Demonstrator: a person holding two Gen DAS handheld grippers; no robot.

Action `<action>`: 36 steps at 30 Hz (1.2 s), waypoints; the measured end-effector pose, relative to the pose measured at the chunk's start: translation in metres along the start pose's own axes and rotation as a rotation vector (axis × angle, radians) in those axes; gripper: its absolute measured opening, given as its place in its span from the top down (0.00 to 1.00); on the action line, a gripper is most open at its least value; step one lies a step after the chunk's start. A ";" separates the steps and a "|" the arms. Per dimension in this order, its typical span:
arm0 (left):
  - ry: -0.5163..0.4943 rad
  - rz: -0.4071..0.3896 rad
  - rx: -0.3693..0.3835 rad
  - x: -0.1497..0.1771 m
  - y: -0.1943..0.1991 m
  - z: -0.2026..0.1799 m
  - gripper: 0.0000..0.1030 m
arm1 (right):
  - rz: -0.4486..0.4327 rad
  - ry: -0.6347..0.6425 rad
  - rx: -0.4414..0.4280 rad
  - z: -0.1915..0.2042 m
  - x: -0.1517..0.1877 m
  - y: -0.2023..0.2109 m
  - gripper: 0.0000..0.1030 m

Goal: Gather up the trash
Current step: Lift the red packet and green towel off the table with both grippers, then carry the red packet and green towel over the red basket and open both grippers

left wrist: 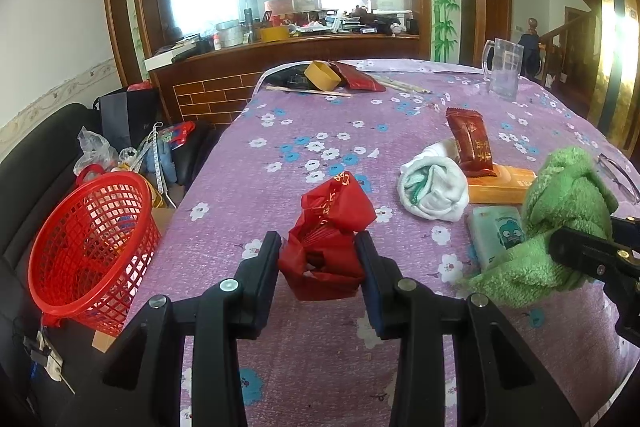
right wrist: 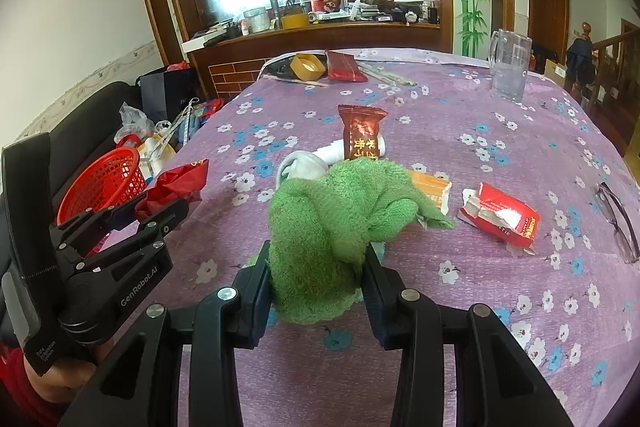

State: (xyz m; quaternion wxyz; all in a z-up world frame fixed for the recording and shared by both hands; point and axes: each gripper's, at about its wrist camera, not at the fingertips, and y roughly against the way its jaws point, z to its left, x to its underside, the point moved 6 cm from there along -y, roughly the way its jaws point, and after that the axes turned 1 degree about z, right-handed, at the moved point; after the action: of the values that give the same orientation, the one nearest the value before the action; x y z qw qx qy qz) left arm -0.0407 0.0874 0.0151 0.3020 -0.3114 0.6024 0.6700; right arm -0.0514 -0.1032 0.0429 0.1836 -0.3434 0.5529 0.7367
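Left gripper (left wrist: 318,259) clamps red wrapper (left wrist: 332,227) | right gripper (right wrist: 316,267) grips green towel (right wrist: 332,211) | basket (left wrist: 92,239) left of wrapper: carry over rim, then release

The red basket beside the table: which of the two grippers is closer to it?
Left. The left gripper, shut on a red bag, sits just beside the red basket; the right gripper holds a green towel farther across the table.

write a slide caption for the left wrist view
Left gripper clamps a crumpled red bag on the floral tablecloth, red basket alongside.
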 end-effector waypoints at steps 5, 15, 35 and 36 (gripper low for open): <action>0.021 -0.002 0.003 -0.001 0.004 0.009 0.64 | 0.002 0.011 -0.001 0.004 -0.001 -0.001 0.58; 0.135 -0.025 -0.026 -0.015 0.024 0.072 0.64 | 0.035 0.077 -0.081 0.040 -0.026 -0.014 0.58; 0.434 -0.007 -0.256 0.015 0.025 0.264 0.64 | 0.079 0.375 -0.279 0.241 -0.102 -0.077 0.57; 0.439 -0.004 -0.256 0.016 0.023 0.268 0.64 | 0.081 0.397 -0.285 0.252 -0.104 -0.082 0.57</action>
State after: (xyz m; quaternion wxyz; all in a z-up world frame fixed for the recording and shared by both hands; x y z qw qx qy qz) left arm -0.0830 0.3525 0.0377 0.1233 -0.4866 0.5630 0.6565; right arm -0.0021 0.1718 0.0989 -0.0085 -0.4813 0.4819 0.7322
